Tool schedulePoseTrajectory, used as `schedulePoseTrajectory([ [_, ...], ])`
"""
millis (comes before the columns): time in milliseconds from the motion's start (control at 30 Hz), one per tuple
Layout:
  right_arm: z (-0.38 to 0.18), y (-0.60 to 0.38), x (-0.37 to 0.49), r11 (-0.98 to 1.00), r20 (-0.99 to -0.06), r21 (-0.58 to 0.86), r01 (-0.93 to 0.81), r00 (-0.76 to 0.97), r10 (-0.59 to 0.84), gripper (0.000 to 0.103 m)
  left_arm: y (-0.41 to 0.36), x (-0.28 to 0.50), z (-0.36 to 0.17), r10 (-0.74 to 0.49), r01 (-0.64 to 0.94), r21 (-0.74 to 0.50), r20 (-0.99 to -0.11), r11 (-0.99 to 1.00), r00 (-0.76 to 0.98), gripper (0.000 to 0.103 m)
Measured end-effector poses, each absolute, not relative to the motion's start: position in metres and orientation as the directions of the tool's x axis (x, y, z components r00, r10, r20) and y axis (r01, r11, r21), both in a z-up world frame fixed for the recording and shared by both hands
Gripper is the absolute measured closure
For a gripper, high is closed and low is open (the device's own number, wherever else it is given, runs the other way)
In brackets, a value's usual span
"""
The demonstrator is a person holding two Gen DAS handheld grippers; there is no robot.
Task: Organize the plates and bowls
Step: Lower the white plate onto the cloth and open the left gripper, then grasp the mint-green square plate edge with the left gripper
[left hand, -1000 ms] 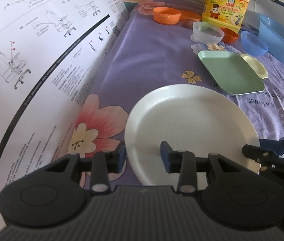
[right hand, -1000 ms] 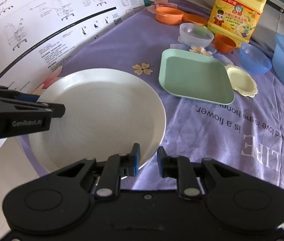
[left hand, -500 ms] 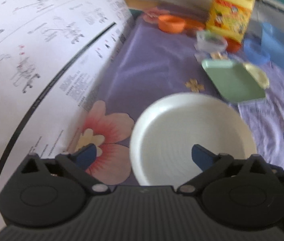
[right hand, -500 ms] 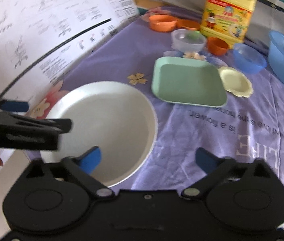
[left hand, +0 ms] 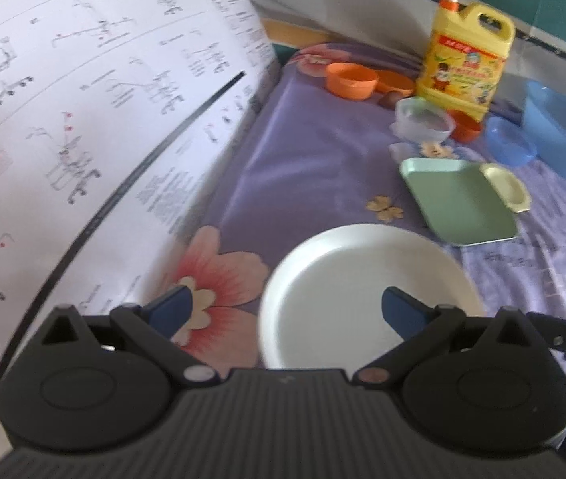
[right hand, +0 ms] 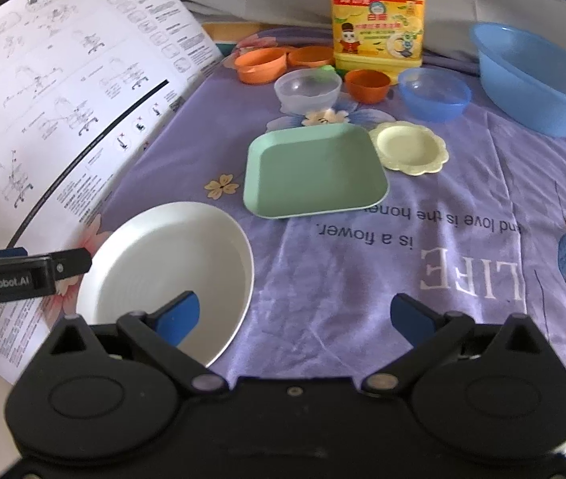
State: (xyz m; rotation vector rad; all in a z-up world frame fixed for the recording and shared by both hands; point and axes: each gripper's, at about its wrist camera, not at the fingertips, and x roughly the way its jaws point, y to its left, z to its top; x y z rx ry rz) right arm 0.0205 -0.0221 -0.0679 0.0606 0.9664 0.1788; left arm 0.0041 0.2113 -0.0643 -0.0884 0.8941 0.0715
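Observation:
A large white round plate point(left hand: 366, 287) point(right hand: 171, 275) lies flat on the purple cloth. My left gripper point(left hand: 284, 311) hangs above its near-left rim, open, with nothing between the blue pads. My right gripper point(right hand: 294, 317) is open too, over the plate's right rim and the bare cloth. Further back lie a green square plate point(right hand: 314, 171) point(left hand: 460, 199) and a small yellow scalloped dish point(right hand: 408, 147). Behind them stand a clear bowl point(right hand: 306, 90), a blue bowl point(right hand: 432, 94), a small orange cup point(right hand: 366, 84) and orange bowls point(right hand: 261, 64).
A large printed instruction sheet point(left hand: 83, 127) point(right hand: 51, 119) covers the left side. A yellow detergent jug point(right hand: 378, 20) stands at the back and a blue basin point(right hand: 530, 80) at the back right. The left gripper's arm point(right hand: 23, 277) and a hand show at the right view's left edge.
Both grippers were shut on the white plate's rim; they have let go, opened wide and risen. The right one has also swung to the right. The plate now rests on the cloth.

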Motion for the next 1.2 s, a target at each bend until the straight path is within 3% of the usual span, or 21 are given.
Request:
schedulePoseTrajectory([
  [800, -0.07, -0.098, 0.063, 0.976, -0.809, 0.2, 0.091, 0.578, 0.111, 0.001, 0.153, 0.08, -0.071, 0.01, -0.023, -0.005, -0.788, 1.0, 0.615, 0.0],
  [1033, -0.085, -0.115, 0.118, 0.938, -0.806, 0.312, 0.148, 0.564, 0.179, 0.025, 0.133, 0.122, -0.085, -0.014, 0.011, -0.01, -0.803, 1.0, 0.596, 0.002],
  [1200, -0.1, -0.115, 0.155, 0.931, -0.806, 0.334, 0.151, 0.558, 0.198, 0.05, 0.116, 0.148, -0.097, -0.043, 0.059, -0.012, -0.817, 0.998, 0.574, 0.02],
])
